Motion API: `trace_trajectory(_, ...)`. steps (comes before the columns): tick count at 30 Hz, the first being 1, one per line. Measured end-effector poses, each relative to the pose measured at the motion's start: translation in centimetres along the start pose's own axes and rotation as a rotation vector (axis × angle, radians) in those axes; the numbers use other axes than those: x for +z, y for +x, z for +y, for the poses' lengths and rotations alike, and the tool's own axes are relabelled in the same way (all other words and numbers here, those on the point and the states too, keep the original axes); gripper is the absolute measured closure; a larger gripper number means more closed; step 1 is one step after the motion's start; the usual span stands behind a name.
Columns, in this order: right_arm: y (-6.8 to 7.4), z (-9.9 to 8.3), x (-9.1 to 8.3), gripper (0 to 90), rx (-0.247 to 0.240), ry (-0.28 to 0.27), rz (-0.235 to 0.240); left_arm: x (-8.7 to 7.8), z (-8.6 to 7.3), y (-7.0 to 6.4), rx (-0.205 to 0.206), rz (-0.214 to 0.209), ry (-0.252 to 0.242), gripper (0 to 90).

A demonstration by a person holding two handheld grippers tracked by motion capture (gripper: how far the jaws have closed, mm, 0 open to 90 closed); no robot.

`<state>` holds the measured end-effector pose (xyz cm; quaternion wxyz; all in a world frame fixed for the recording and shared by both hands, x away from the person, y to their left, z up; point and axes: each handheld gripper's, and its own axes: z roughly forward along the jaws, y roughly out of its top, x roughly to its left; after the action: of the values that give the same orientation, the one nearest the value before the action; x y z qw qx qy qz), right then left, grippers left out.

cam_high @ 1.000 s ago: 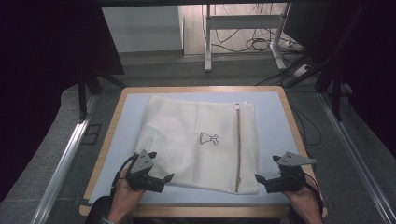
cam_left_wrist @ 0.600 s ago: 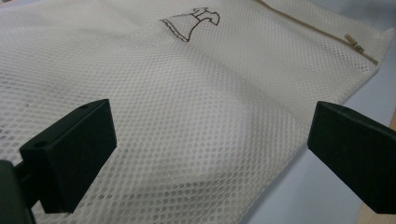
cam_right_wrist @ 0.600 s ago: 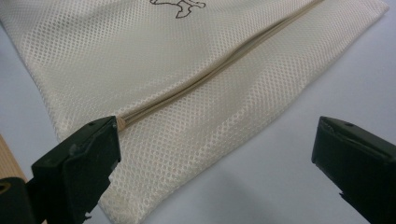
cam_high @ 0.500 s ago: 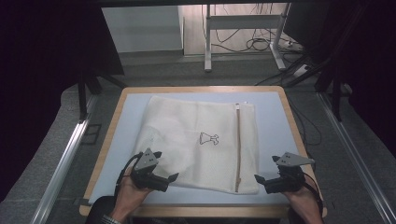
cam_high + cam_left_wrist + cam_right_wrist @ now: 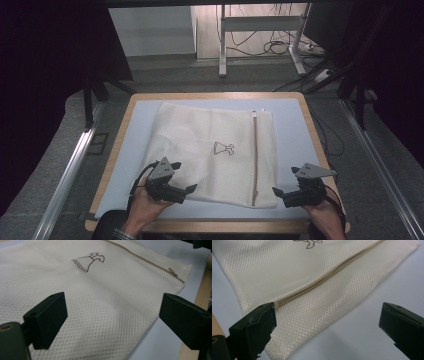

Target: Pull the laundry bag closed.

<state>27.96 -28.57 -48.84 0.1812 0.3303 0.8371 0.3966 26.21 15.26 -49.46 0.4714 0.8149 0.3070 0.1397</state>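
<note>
Since a second ago the left gripper [image 5: 191, 189] has slid a little toward the worktop's near edge, its jaws now over the near left part of the cream mesh laundry bag [image 5: 215, 155]; the right gripper [image 5: 276, 192] has hardly shifted. Both sets of jaws are spread wide and hold nothing.

That bag lies flat in the middle of the pale blue worktop [image 5: 290, 130], which has a wooden rim, and its near edge runs close to the worktop's near edge. From the high view the whole outline is plain, with a tan zip [image 5: 254, 157] running from far edge to near edge on its right side and a small dress drawing [image 5: 224, 148] at the centre.

From the left gripper view the open weave of the mesh [image 5: 105, 305] is clear, as are the dress drawing [image 5: 88, 261] and the zip's small pull [image 5: 172, 271] near a bag corner.

From the right gripper view the zip [image 5: 329, 275] ends just beside one jaw, and the bag's near right corner lies between the jaws.
</note>
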Motion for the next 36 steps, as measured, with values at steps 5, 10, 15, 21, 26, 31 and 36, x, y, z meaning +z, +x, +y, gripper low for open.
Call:
trace_trajectory(5, 0.0, 0.0, 0.1, 1.3, -0.001, 0.000, -0.001, 0.2, 0.2, -0.1, 0.009, -0.017, -0.005, 13.7)
trace_trajectory(10, 0.0, 0.0, 0.1, 1.3, 0.000, 0.002, -0.001, 0.4, 0.4, -0.1, 0.014, -0.046, -0.013, 17.3)
trace_trajectory(15, -0.1, 0.0, 0.1, 1.3, -0.002, 0.003, -0.002, 0.7, 0.7, -0.3, 0.018, -0.072, -0.021, 18.0)
trace_trajectory(21, -0.1, 0.0, 0.1, 1.3, -0.003, 0.001, -0.001, 1.1, 1.0, -0.6, 0.024, -0.106, -0.028, 20.4)
trace_trajectory(26, 0.0, 0.0, 0.2, 1.3, -0.007, 0.001, 0.000, 2.0, 1.3, -1.1, 0.052, -0.130, -0.012, 23.8)
trace_trajectory(31, 0.0, 0.0, 0.2, 1.3, -0.009, 0.007, -0.002, 2.7, 1.6, -1.5, 0.081, -0.136, -0.007, 27.4)
trace_trajectory(36, 0.0, 0.0, 0.3, 1.3, -0.012, 0.008, -0.003, 3.1, 1.8, -1.8, 0.089, -0.128, -0.011, 33.8)
